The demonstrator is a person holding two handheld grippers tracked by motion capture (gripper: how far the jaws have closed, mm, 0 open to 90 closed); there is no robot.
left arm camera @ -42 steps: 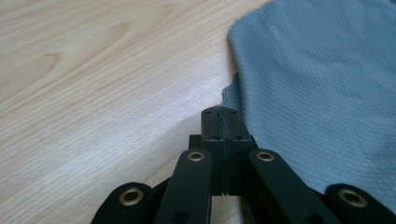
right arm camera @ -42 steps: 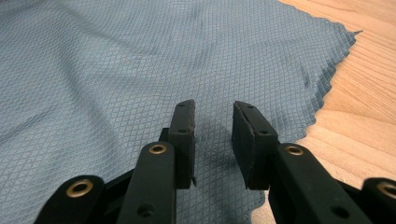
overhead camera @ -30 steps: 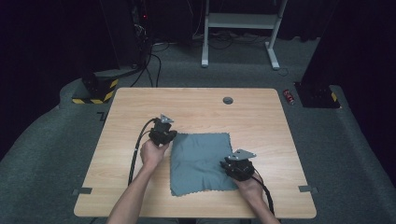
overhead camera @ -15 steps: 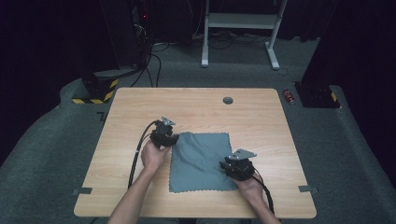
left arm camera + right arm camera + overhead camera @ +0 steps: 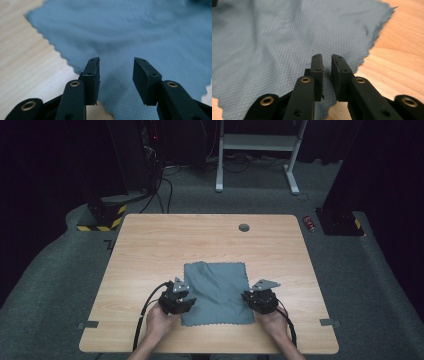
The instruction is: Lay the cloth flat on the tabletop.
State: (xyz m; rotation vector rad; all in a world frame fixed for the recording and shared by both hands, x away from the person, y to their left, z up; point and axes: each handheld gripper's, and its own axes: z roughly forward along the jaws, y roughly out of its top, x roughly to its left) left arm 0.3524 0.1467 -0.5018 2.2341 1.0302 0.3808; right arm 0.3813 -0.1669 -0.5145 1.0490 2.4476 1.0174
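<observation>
A grey-blue cloth (image 5: 217, 290) with zigzag edges lies spread flat on the wooden table (image 5: 200, 240). My left gripper (image 5: 189, 303) hovers at the near part of the cloth's left edge. In the left gripper view its jaws (image 5: 116, 67) stand open over the cloth (image 5: 140, 30) with nothing between them, and they have just been opening. My right gripper (image 5: 248, 298) sits at the cloth's right edge. Its jaws (image 5: 327, 62) have just been closing. A narrow gap is left between them, low over the cloth (image 5: 274, 37) close to its scalloped border.
A round dark grommet (image 5: 244, 227) sits near the table's far edge. On the floor beyond are a white desk frame (image 5: 255, 150), a black-and-yellow striped block (image 5: 102, 215) and a red can (image 5: 310, 222). Cables trail from both grippers toward the near edge.
My left gripper let go of the cloth's far left corner and moved toward the near edge along the cloth's left side. The cloth now lies squarer. The right gripper stayed in place.
</observation>
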